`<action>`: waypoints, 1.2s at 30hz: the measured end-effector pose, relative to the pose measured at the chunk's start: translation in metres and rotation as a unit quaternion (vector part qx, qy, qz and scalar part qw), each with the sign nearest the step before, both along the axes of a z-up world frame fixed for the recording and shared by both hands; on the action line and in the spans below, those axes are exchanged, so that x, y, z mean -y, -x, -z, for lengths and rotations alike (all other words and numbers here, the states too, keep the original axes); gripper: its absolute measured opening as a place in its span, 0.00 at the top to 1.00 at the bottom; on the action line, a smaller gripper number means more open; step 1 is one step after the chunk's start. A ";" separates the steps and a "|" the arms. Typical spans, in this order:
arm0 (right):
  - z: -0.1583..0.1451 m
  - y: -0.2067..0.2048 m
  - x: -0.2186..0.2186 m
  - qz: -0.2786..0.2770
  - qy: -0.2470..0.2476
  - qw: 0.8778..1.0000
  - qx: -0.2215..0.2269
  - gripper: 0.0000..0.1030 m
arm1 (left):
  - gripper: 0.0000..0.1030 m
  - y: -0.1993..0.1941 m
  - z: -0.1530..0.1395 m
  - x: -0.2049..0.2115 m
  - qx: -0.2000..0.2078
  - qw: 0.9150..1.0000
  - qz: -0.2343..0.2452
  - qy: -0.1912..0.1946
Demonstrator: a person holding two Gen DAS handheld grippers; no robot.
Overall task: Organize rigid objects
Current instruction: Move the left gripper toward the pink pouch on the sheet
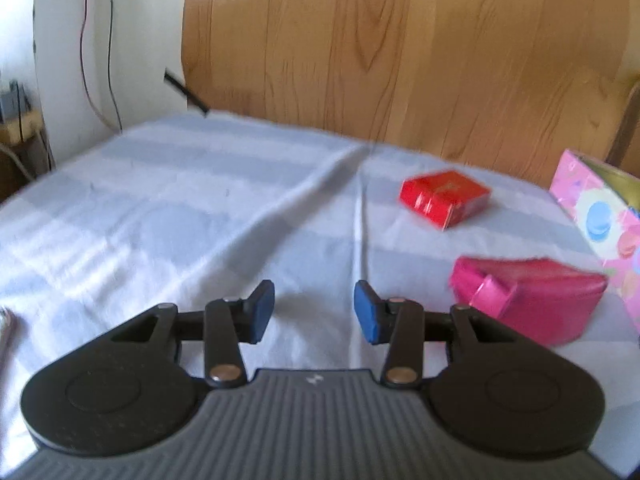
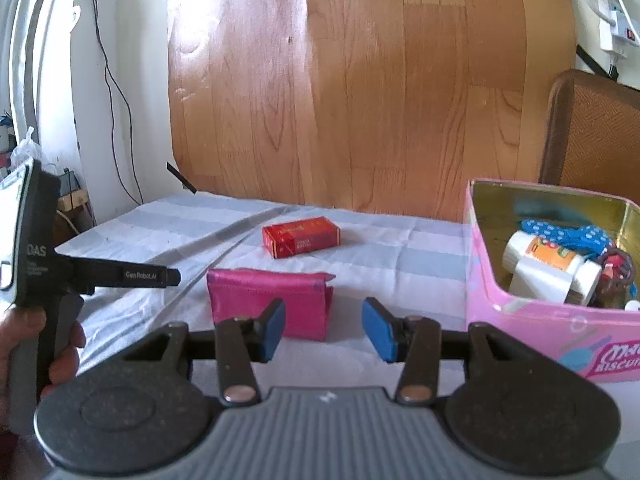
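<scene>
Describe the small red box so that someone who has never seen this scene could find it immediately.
Start at the pink biscuit tin standing open on the striped cloth, in front of the wooden panel. Left of the tin lie two loose things: the red box is the farther one, nearer the panel. Its neighbour, the pink pouch, is magenta and bigger; the box is bright red and glossy with sharp edges.
</scene>
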State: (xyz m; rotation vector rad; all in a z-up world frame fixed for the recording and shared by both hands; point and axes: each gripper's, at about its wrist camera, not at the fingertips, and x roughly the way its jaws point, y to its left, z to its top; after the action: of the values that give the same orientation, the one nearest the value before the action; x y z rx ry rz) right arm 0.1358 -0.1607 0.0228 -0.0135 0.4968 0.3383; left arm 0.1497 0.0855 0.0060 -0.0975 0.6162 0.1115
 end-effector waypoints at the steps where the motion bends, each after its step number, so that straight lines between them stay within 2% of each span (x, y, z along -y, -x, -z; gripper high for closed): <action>1: 0.002 0.000 0.001 0.001 0.000 1.000 -0.004 0.57 | 0.55 0.002 -0.002 0.001 0.009 1.000 0.001 -0.001; 4: 0.006 0.003 0.005 0.007 0.001 1.000 -0.011 0.57 | 0.55 0.008 -0.002 0.007 0.008 1.000 0.013 -0.004; 8: 0.010 0.007 0.013 0.014 -0.008 1.000 -0.022 0.57 | 0.55 0.021 -0.004 0.011 0.011 0.999 0.038 0.031; 15: 0.025 0.013 0.009 0.014 -0.007 0.999 -0.036 0.57 | 0.55 0.039 0.000 0.025 0.013 0.999 0.047 0.004; 21: 0.030 0.023 0.006 0.011 0.000 1.000 -0.022 0.57 | 0.55 0.038 0.001 0.027 0.013 0.999 0.044 -0.012; 36: 0.031 0.025 0.002 0.006 0.013 1.000 -0.021 0.55 | 0.55 0.039 0.001 0.028 0.015 0.999 0.045 -0.014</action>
State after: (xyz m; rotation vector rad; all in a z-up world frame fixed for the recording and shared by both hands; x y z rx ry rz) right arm 0.1107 -0.1628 -0.0082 -0.0290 0.5435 0.3217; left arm 0.1108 0.0578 0.0049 -0.0445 0.5890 0.0315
